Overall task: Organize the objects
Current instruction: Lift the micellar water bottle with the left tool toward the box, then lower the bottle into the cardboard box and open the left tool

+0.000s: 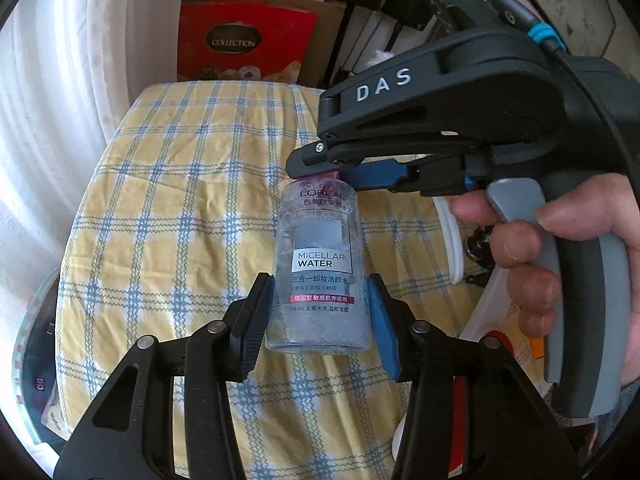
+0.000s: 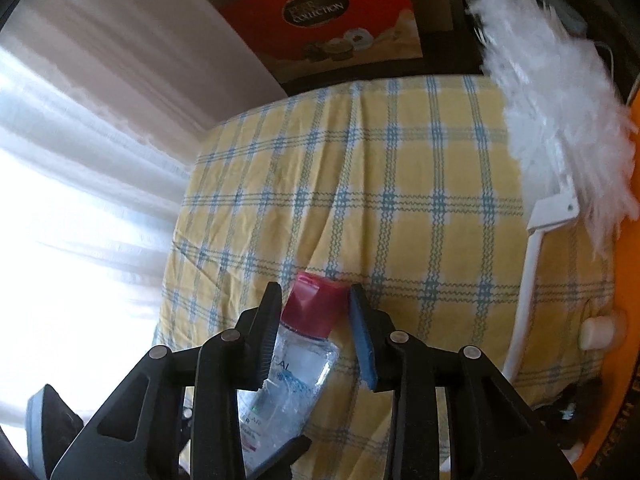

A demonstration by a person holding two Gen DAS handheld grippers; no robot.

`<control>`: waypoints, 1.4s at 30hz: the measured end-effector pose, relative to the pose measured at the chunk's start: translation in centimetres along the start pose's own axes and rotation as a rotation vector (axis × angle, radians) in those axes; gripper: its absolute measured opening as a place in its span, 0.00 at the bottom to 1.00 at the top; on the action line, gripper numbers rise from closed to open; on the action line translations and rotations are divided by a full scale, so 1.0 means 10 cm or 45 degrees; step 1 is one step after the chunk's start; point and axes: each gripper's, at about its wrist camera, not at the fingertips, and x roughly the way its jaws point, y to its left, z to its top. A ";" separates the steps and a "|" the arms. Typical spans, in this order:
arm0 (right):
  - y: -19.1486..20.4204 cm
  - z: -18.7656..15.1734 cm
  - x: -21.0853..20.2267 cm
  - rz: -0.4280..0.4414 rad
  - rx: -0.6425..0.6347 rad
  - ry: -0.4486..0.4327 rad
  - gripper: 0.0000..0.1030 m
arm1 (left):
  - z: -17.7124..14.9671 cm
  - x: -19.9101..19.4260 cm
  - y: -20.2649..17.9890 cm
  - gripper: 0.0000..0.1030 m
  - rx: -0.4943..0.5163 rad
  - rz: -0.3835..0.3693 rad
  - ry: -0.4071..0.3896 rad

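Left tongs (image 1: 320, 316): black-and-blue two-finger gripper, jaws clamped on the lower body of the clear plastic micellar-water bottle (image 1: 318, 268); pads press both sides, bottle upright between them.
Right tongs (image 2: 316, 328): same build, reaching in from above; jaws straddle the red plastic cap (image 2: 316, 308); jaws closing. The black pad (image 2: 266, 340) lies against the cap and shoulder; a gap shows beside the blue pad (image 2: 362, 340), so no pinch yet.
Bottle position: between the left jaws, its cap just under the right fingertips; whether its base rests on the yellow-and-blue checked cloth (image 1: 192, 184) cannot be told.
Step (judged): cap about to be gripped while the body is steadied.
Risk 1: uneven closing on the cap tilts the bottle; cause, one pad touching first.
Risk 2: bottle slips in the left grip; cause, smooth wall, hold low on the body.
Risk 3: thin wall squeezed, liquid escaping if the cap loosens.
Nearby: white feather duster (image 2: 560, 92), well right of the right tongs.
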 end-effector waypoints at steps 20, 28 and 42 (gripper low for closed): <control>-0.09 -0.05 -0.77 0.024 -0.037 -0.182 0.31 | 0.19 -0.38 -0.60 0.43 0.091 -0.060 -0.089; -0.44 -0.13 -1.36 -0.036 -0.010 -0.279 0.31 | 0.39 -0.39 -1.23 0.43 0.170 -0.141 -0.099; -1.26 -0.44 -2.07 -0.100 0.078 -0.346 0.31 | 0.31 -0.24 -2.11 0.43 0.296 -0.216 -0.072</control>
